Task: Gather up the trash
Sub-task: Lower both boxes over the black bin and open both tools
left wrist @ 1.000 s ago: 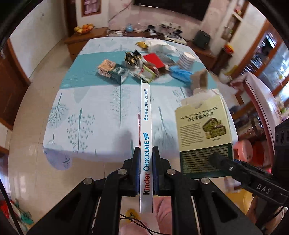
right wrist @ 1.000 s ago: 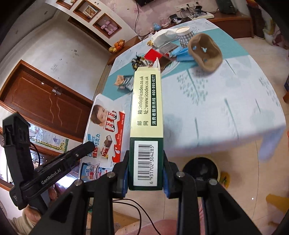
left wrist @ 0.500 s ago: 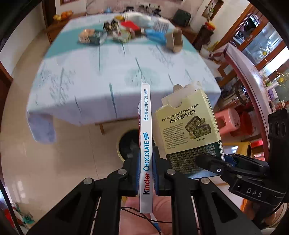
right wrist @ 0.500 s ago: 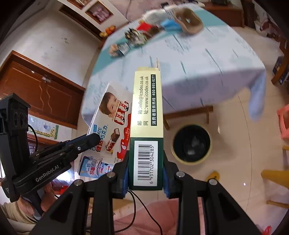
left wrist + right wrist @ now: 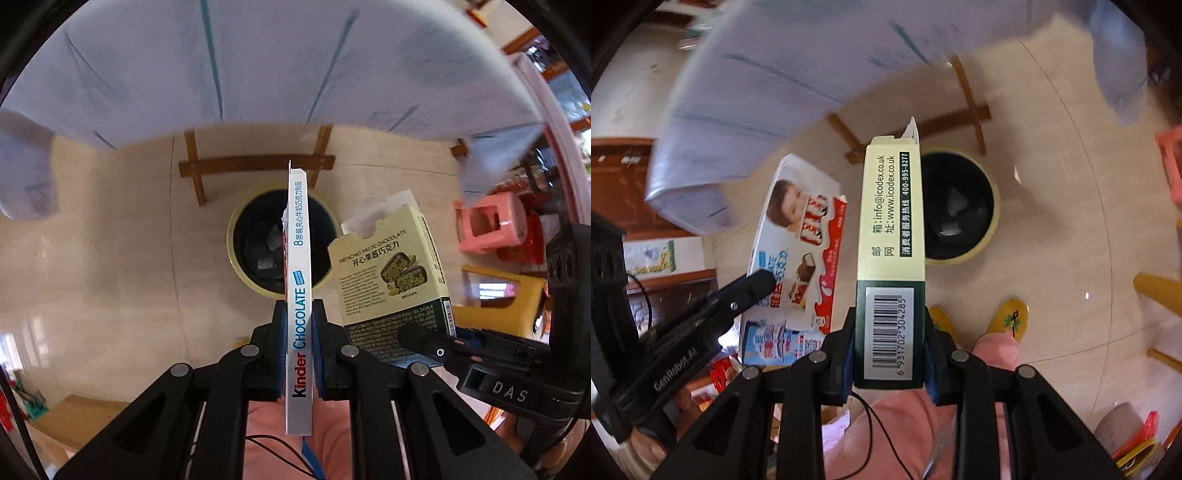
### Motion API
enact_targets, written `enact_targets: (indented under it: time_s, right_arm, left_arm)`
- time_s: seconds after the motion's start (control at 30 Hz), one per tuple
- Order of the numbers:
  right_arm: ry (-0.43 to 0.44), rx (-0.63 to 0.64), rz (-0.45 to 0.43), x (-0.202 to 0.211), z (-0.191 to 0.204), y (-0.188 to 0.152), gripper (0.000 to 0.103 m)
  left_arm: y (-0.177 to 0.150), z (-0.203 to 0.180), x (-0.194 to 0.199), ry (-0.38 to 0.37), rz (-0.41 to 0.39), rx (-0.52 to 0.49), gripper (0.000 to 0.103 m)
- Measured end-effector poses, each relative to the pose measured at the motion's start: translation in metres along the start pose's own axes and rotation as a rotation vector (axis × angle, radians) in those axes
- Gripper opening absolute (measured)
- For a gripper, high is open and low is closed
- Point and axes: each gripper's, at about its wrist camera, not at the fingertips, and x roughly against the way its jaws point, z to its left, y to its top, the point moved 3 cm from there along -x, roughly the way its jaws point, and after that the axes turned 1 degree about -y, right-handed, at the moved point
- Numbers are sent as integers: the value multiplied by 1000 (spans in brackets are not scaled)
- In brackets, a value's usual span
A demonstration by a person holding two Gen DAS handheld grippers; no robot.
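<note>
L gripper (image 5: 299,343) pinches flat chocolate box (image 5: 298,258) by its faces; R gripper (image 5: 889,343) clamps green box (image 5: 891,221); both likely empty, light, crushable; bin (image 5: 240,236) below.

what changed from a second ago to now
Both grippers swung down from facing the tabletop to pointing at the floor, so the black bin now sits just beyond both boxes. Nothing was let go: the left gripper stays clamped on the Kinder box, the right gripper on the pistachio chocolate box.
</note>
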Motion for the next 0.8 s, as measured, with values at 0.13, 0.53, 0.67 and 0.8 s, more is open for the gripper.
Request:
enact_targets:
  time_s: [0.13,0.53,0.67,0.8]
  right_arm:
    - [-6,-61,11,-47,-23,27,30]
    - [-38,-116,26,-133,-50,74,31]
    - [-53,-119,11,-142,-51,84,41]
    - [-56,-105,-20,-139,-48,87,48]
  left_arm:
    - [15,15,-58,-15,19,58,10]
    - [55,25,-159,0,-36,59,13]
    - [63,29,-166,17,-71,42,24]
    - [65,33,-165,33,-66,36,24]
